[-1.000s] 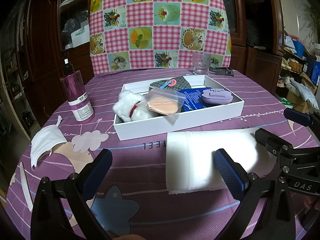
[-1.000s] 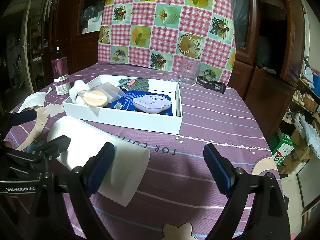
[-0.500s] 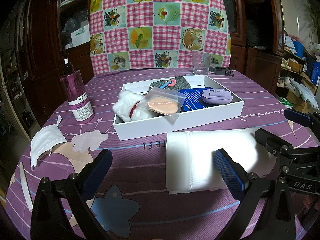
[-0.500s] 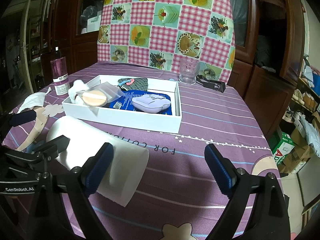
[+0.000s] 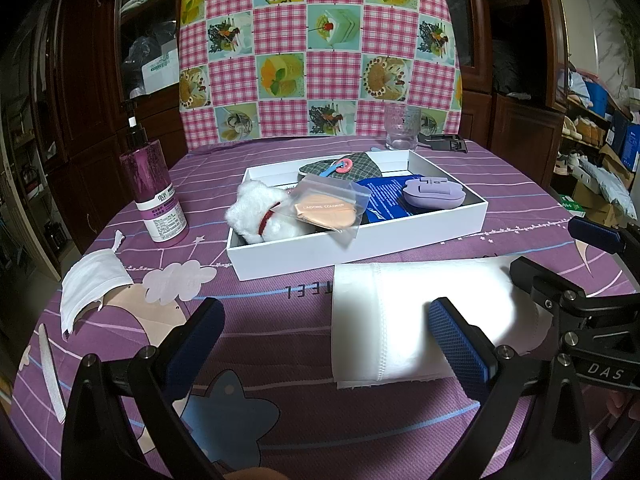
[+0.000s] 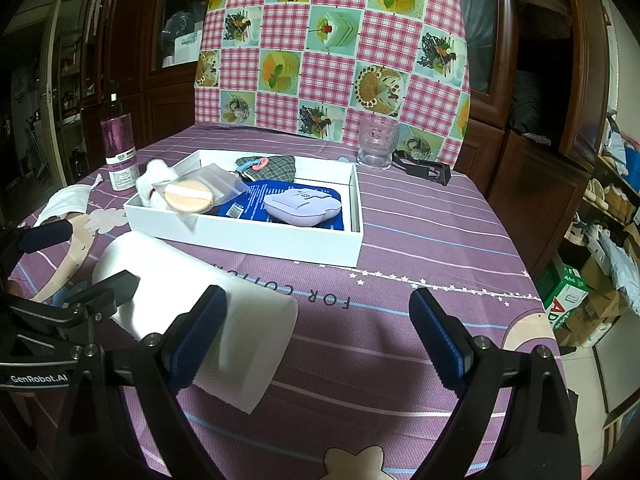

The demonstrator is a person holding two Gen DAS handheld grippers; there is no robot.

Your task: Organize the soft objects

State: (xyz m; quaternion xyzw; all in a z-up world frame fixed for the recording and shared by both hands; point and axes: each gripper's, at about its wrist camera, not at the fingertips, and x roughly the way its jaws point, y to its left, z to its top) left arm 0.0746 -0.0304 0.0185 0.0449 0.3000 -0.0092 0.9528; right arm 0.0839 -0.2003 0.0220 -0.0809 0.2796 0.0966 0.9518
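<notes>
Lying mid-frame below the white box [image 5: 360, 240], the paper towel roll [image 5: 420, 320] sits between 2 wide-open grippers: left gripper [image 5: 328, 344], right gripper [image 6: 320, 332].

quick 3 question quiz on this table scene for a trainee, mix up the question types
1. True or false: the white roll lies inside the white box.
2. Which stands left of the box in the left wrist view? A) glass B) purple bottle C) face mask
3. Fill in: both the left gripper and right gripper are ____.

Key: 1 false, it lies on the table in front of the box; 2 B; 3 open
</notes>
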